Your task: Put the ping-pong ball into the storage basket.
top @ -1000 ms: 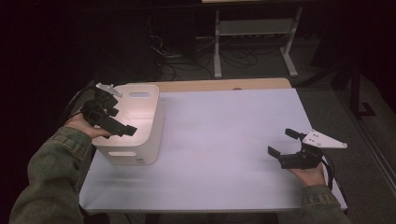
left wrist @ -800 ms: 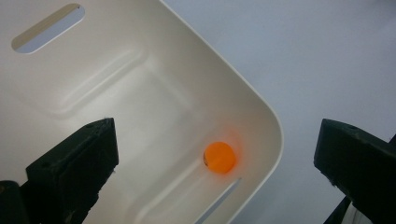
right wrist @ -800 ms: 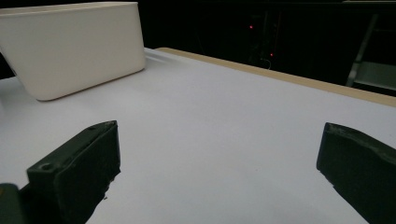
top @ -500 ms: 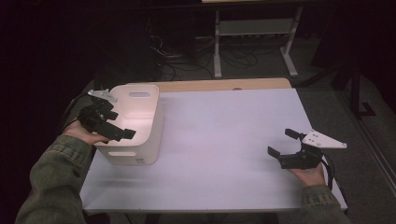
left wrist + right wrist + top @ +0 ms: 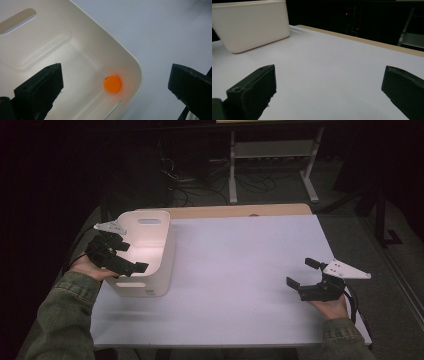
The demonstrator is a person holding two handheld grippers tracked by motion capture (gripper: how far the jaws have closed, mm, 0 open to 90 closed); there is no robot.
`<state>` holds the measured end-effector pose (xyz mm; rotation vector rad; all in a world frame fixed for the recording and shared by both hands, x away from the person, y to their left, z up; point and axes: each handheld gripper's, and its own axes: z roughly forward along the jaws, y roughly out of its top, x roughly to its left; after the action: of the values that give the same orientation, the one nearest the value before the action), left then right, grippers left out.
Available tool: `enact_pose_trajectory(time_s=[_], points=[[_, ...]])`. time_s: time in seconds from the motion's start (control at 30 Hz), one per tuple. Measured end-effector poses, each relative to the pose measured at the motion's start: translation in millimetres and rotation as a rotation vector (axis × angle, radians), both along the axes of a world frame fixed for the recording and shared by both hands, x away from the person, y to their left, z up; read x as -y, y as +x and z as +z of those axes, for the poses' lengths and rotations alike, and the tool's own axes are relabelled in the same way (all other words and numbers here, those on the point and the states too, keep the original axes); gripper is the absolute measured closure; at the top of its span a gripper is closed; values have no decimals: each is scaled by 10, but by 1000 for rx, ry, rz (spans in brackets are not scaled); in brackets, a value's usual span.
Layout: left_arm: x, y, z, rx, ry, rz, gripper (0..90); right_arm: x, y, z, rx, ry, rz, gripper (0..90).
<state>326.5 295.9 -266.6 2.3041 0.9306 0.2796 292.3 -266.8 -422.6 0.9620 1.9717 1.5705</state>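
While both tongs gape empty, orange ball (image 5: 112, 84) in bin (image 5: 75, 50) corner, below left tongs (image 5: 115, 92).

Orange ball (image 5: 112, 84) is sitting in a cream-white plastic bin (image 5: 165, 251). White tabletop (image 5: 240, 270) is showing a tan wooden edge; black grippers, olive-green sleeves.

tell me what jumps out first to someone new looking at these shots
A small bright orange ball lies on the floor of the cream plastic bin, near one corner, at the left of the white table. The left gripper hangs open over that bin, while the right gripper rests open near the table's right edge.
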Motion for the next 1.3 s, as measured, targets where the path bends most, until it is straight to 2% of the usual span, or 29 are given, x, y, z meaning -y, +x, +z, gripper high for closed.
enact_pose_trajectory(time_s=[0.2, 0.5, 1.17, 1.3], points=[[-11, -22, -63, 3, -19, -5, 0, -2, 1, -2, -1, -1, 1, 0], [-23, -87, -86, 42, -58, -22, 0, -4, 3, -4, -3, 0, 1, 0], [-65, -223, -245, 136, -178, -1, 0, -7, 8, -10, -5, -5, 3, 0], [-28, -269, -287, 153, -197, -1, 0, -8, 8, -11, -5, -6, 3, 0]])
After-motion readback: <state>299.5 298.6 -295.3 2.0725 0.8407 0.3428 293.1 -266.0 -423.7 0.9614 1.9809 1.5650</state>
